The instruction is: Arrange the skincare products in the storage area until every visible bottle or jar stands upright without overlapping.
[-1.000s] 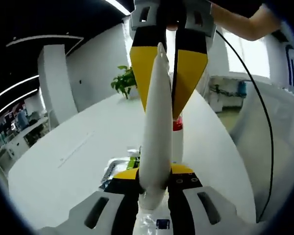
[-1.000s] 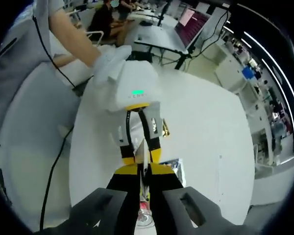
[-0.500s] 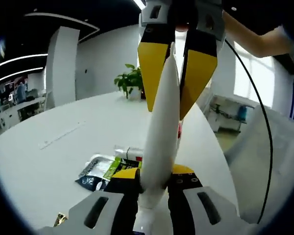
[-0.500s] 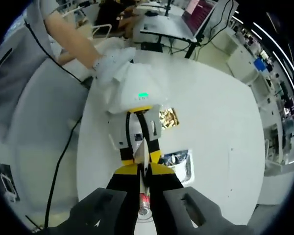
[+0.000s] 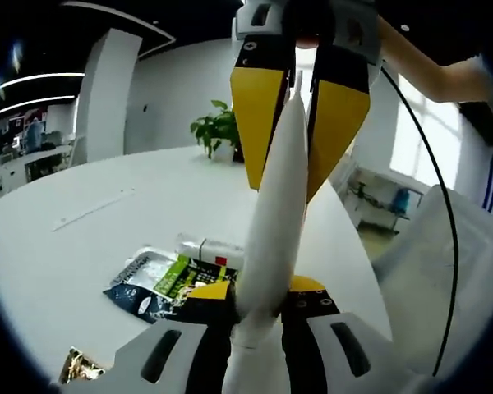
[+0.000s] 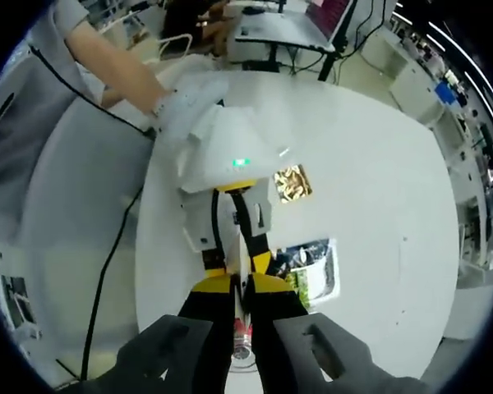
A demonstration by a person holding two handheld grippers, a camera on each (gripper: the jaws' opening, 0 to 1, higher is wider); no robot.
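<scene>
Above the white table point(image 5: 82, 246), left gripper point(image 5: 259, 300) and right gripper point(image 5: 300, 123) both clamp a white tube point(image 5: 275, 213).

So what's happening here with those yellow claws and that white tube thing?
A person holds a claw tool in each hand, and both grip one long white tube above a round white table. The left claw clamps one end, the right claw pinches the other, flat end. Below on the table lie a dark and green sachet, a small white bottle on its side, and a gold foil packet.
</scene>
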